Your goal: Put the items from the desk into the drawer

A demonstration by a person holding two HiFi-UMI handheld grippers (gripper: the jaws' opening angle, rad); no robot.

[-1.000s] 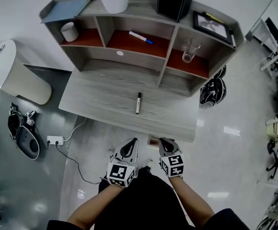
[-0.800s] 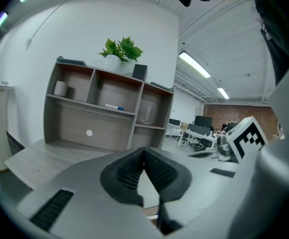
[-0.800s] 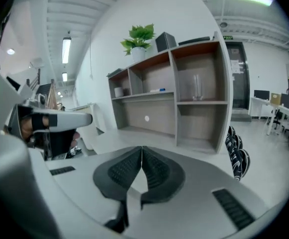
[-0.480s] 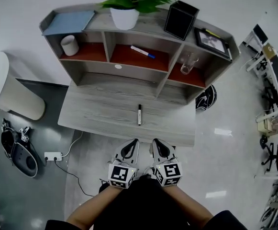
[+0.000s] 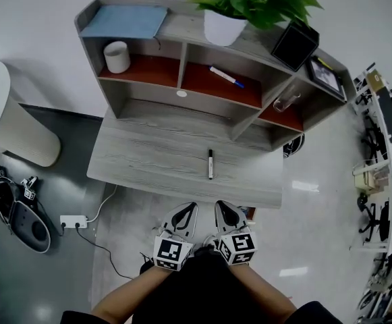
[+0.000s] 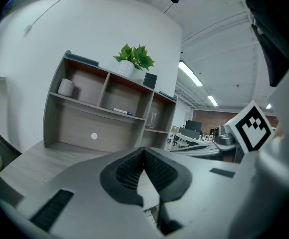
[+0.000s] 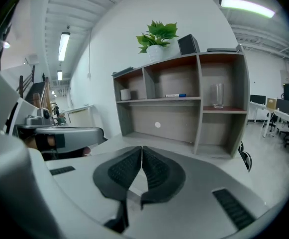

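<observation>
**Both grippers idle at the front edge, marker alone on the surface**

Closest to the person, the left gripper [image 5: 189, 206] and the right gripper [image 5: 221, 204] sit side by side, just short of the front edge of the surface [image 5: 148, 160]. Each gripper's own view shows its fingers pressed together, with nothing between them.

The grey wood-grain surface carries one thing: a black marker [image 5: 210, 163], lying right of centre with its length pointing front to back, well apart from both grippers.

At the back stands a shelf unit [image 5: 182, 110] with red-floored compartments. The left compartment holds a white cup [image 5: 117, 57], the middle one a blue-capped pen [image 5: 227, 77] and the right one a clear glass [image 5: 285, 102]. On top lie a blue folder [image 5: 125, 21], a potted plant [image 5: 229, 19], a black box [image 5: 294, 44] and a picture frame [image 5: 324, 76].

On the glossy floor to the left are a power strip [image 5: 73, 221] with its cable, a white rounded bin [image 5: 10, 123] and dark gear [image 5: 20, 208]. A dark helmet-like thing [image 5: 291, 146] peeks out at the right end of the surface. More desks stand at the far right.
</observation>
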